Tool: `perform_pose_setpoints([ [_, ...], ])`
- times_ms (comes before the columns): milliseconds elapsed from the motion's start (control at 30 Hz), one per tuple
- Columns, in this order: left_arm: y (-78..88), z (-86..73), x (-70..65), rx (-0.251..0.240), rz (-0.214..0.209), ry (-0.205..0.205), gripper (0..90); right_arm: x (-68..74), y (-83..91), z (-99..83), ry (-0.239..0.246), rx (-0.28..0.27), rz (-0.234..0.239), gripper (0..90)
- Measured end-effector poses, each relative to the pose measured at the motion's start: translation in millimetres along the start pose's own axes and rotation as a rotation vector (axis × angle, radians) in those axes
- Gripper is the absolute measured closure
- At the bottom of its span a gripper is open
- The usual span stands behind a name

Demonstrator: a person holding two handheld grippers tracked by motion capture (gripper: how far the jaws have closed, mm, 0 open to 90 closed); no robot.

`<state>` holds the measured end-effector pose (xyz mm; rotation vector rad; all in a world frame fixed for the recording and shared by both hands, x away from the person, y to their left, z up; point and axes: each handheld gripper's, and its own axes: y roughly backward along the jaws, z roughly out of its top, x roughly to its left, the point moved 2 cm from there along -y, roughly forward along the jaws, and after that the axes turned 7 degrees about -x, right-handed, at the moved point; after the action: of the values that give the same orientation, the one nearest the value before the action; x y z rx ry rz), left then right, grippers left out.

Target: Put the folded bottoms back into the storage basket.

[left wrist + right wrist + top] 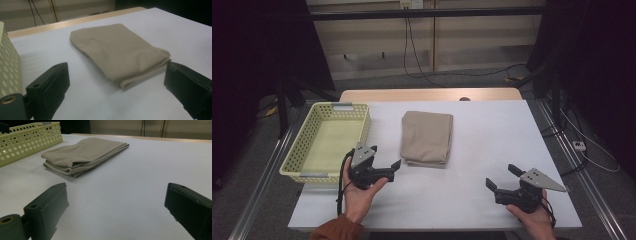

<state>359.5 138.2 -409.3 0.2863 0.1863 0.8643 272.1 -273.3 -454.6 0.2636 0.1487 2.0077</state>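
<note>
A folded beige cloth [426, 137] lies in the middle of the white table [492, 145]. My left gripper [384, 157] is open near the cloth's front left corner, close to it, with nothing between its jaws. In the left gripper view the beige cloth [120, 51] lies just beyond the jaws, and the left gripper [117, 87] stands wide apart. My right gripper [502, 176] is open near the front right of the table, well away from the cloth. The right gripper view has the beige cloth [80, 155] farther off to the left, beyond the empty right gripper [117, 205].
A pale yellow perforated basket [297, 150] stands empty at the left of the table, right beside the left gripper. The basket's wall [7, 67] is at the left gripper view's left edge, and the basket [27, 138] is at the far left in the right gripper view.
</note>
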Motion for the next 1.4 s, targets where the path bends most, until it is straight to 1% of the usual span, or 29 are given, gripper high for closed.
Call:
perform_pose_setpoints([
  [133,-7.5,6.9,0.1,0.016,-0.016,-0.010,6.1,0.3,0.9,0.1,-0.003,-0.002,0.004,4.3],
  [200,-11.1,8.2,0.3,0.022,-0.021,-0.005,5.7,0.5,0.7,-0.5,0.004,0.002,0.007,4.2],
  [300,-17.0,9.6,0.2,0.035,-0.031,0.003,5.5,0.4,-0.1,-0.7,0.001,0.006,0.007,4.2],
  [367,-20.8,11.2,0.1,0.038,-0.028,-0.001,5.4,0.8,-0.5,-0.5,0.004,0.006,0.009,4.2],
  [433,-26.6,15.5,-0.4,0.027,-0.030,0.026,5.3,1.5,-0.4,-0.5,0.008,0.009,0.011,4.0],
  [533,-29.7,17.7,-1.5,0.022,-0.032,0.029,5.2,1.9,-0.3,-0.3,0.009,0.006,0.012,3.9],
  [567,-31.7,18.4,-2.1,0.018,-0.038,0.032,5.1,1.8,-0.3,-0.3,0.010,0.007,0.012,3.9],
  [633,-36.0,20.4,-3.0,0.033,-0.043,0.029,4.7,1.8,-0.5,-0.1,0.006,0.003,0.016,3.8],
  [700,-37.4,21.0,-3.0,0.032,-0.043,0.026,5.0,1.7,-0.7,-0.2,0.011,0.006,0.018,3.8],
  [733,-38.5,21.9,-2.4,0.036,-0.041,0.018,5.1,1.8,-0.9,-0.1,0.012,0.006,0.021,3.8],
  [833,-42.0,24.5,-1.3,0.031,-0.036,0.020,5.2,2.8,-1.3,-0.3,0.014,0.007,0.023,3.8],
  [867,-44.6,26.5,0.6,0.025,-0.036,0.027,5.2,2.9,-1.4,-0.4,0.015,0.009,0.022,3.8],
  [933,-46.0,27.5,2.4,0.030,-0.038,0.029,4.7,3.2,-1.3,0.0,0.016,0.009,0.014,4.1],
  [1000,-49.7,30.4,5.0,0.045,-0.048,0.056,4.4,3.9,-1.0,1.0,0.017,-0.001,0.015,4.2],
  [1067,-50.2,31.4,4.6,0.042,-0.052,0.058,5.1,4.6,-1.9,0.7,0.019,0.006,0.017,4.1],
  [1133,-51.2,33.3,6.2,0.051,-0.035,0.047,4.6,5.1,-2.8,0.5,0.019,0.009,0.023,4.1],
  [1167,-53.7,34.6,8.6,0.050,-0.020,0.052,5.0,5.1,-3.0,0.5,0.019,0.009,0.024,4.2],
  [1233,-55.7,35.2,9.8,0.056,-0.016,0.051,4.9,5.0,-2.9,0.6,0.018,0.010,0.023,4.1],
  [1267,-57.5,36.0,11.3,0.069,-0.010,0.046,4.9,5.0,-2.9,0.6,0.018,0.010,0.023,4.1],
  [1300,-58.8,36.9,13.1,0.076,-0.003,0.048,4.9,4.8,-2.6,0.6,0.021,0.011,0.025,4.1],
  [1333,-60.6,37.8,14.5,0.068,-0.007,0.060,4.8,5.0,-2.6,0.7,0.023,0.011,0.025,4.1],
  [1400,-64.4,39.5,17.5,0.074,-0.003,0.064,4.3,5.6,-3.3,0.4,0.022,0.014,0.023,3.9],
])
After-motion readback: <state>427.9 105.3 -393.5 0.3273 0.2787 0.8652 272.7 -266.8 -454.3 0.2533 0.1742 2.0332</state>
